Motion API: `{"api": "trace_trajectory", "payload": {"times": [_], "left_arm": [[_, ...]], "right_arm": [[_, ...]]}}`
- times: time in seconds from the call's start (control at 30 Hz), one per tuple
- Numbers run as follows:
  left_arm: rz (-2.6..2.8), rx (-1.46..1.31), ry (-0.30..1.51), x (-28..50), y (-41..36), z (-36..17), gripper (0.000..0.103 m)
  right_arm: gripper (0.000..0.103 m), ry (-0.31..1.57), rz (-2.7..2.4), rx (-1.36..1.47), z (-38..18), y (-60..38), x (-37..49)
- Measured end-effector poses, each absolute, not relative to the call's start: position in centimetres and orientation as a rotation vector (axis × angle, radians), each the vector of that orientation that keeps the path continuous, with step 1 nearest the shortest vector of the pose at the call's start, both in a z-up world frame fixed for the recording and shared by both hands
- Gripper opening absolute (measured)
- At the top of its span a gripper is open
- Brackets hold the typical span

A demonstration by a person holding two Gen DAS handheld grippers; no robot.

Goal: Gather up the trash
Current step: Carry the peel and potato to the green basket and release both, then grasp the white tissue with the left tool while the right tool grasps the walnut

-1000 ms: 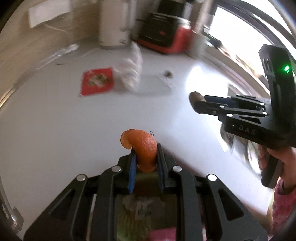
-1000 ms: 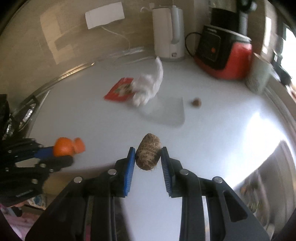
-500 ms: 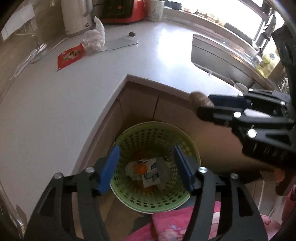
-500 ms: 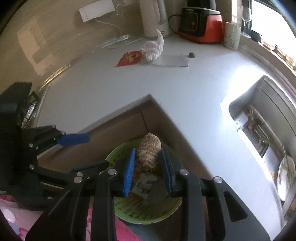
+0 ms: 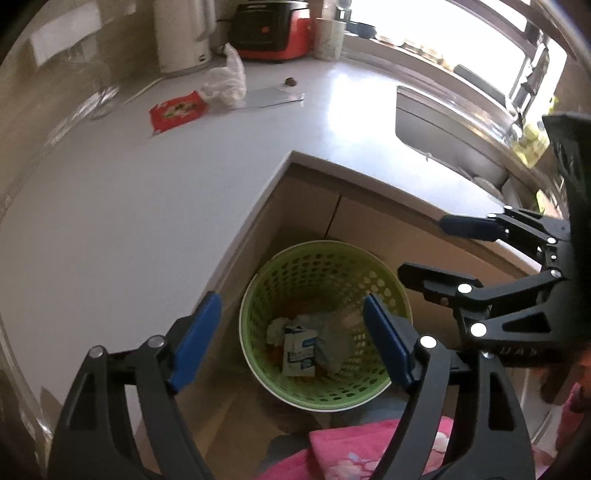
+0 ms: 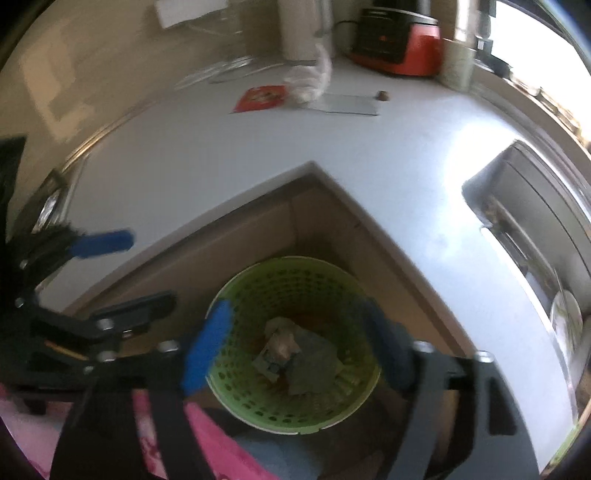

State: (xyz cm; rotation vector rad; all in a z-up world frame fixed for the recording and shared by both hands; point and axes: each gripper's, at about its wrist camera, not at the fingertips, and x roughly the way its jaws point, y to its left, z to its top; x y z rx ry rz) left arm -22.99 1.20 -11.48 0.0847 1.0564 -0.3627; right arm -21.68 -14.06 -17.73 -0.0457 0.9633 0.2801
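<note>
A green perforated basket [image 5: 314,266] stands on the floor in the counter's inner corner. It holds a white and blue carton [image 5: 299,350], crumpled paper and orange bits. My left gripper [image 5: 291,306] hangs over it, its jaws opening with nothing between them. My right gripper [image 6: 295,314] is also above the basket [image 6: 295,280], its jaws opening and empty; a brownish lump [image 6: 284,339] lies below on the trash. On the counter lie a red wrapper [image 5: 177,110], a crumpled plastic bag [image 5: 225,81] and a small brown scrap [image 5: 290,81].
A white kettle [image 5: 181,33] and a red appliance [image 5: 273,29] stand at the back of the counter. A sink [image 5: 443,125] is sunk in on the right. Wooden cabinet fronts [image 5: 369,221] rise behind the basket. Pink clothing [image 5: 369,450] of the person is just below.
Both grippers moved off the counter to above the basket. The left let go of the orange peel and the right let go of the brown root; both jaws now stand wide.
</note>
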Motion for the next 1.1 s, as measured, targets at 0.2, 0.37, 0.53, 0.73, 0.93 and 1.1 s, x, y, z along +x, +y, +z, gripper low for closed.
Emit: {"api": "trace_trajectory", "payload": {"times": [0.2,0.37,0.53,0.73,0.93,1.1], "left_arm": [[-0.346,0.088,1.044,-23.1,1.9,-11.3,0.076],[-0.345,0.079,1.040,-22.5,1.8,-11.2,0.076],[-0.337,0.078,1.037,-21.5,1.2,-11.0,0.076],[-0.312,0.070,1.032,-19.2,0.3,-10.6,0.078],[-0.253,0.064,0.992,-14.4,-0.5,-9.2,0.080],[-0.203,0.025,0.964,-8.5,-1.4,-8.1,0.080]], "right_arm": [[0.083,0.958,0.284,-0.025,-17.5,-14.2,-21.5],[0.083,0.951,0.281,-0.031,-17.1,-14.6,-21.1],[0.083,0.950,0.278,-0.033,-16.7,-15.6,-20.2],[0.088,0.936,0.275,-0.046,-15.8,-17.5,-18.0],[0.089,0.925,0.283,-0.061,-14.9,-19.9,-14.6],[0.092,0.905,0.301,-0.087,-14.1,-21.8,-11.1]]}}
